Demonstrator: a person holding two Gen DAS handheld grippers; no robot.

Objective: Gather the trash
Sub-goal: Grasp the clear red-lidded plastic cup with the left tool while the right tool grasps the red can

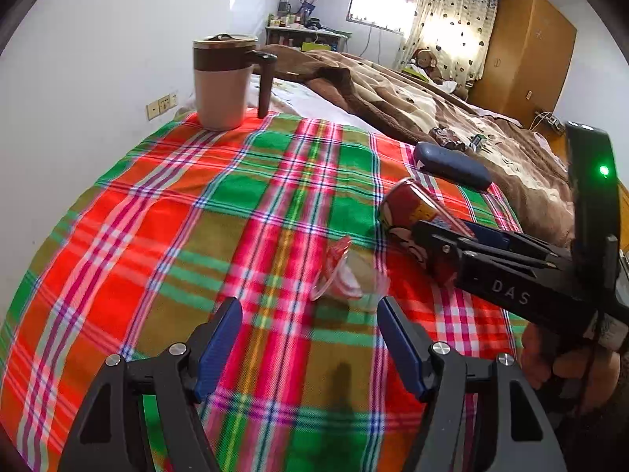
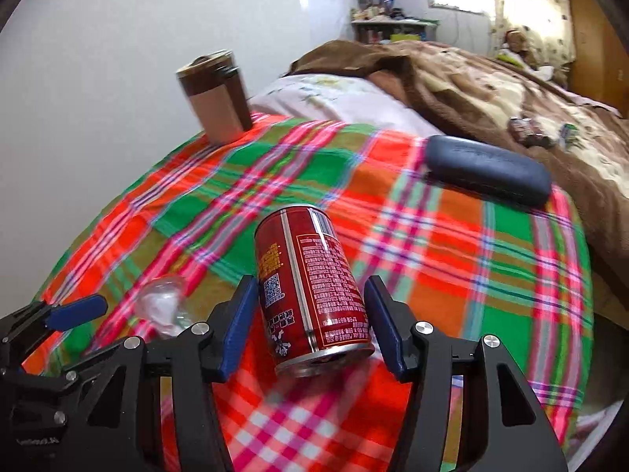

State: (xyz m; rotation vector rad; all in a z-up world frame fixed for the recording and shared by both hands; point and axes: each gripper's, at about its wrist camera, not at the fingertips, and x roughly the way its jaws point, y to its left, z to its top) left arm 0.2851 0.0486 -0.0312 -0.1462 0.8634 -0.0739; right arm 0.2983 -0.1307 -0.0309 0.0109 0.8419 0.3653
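Trash sits on the plaid cloth [image 1: 165,212]: a red can [image 2: 310,287] lies tipped between the right gripper [image 2: 310,322]'s spread fingers, untouched on either side. At its nine o'clock, a crumpled clear plastic cup [image 1: 346,275] lies just ahead of the left gripper [image 1: 310,338], whose fingers are also spread. A lidded mug [image 1: 224,82] stands at twelve o'clock, and a dark case [image 2: 487,173] lies at two.

Glossy red metal can [image 2: 312,287] with bare silver rim; clear, shiny crinkled plastic cup [image 1: 348,277] at its nine o'clock. Woven plaid cloth [image 1: 196,216], matt. Case [image 2: 487,173] at one o'clock, matt, finely grained.
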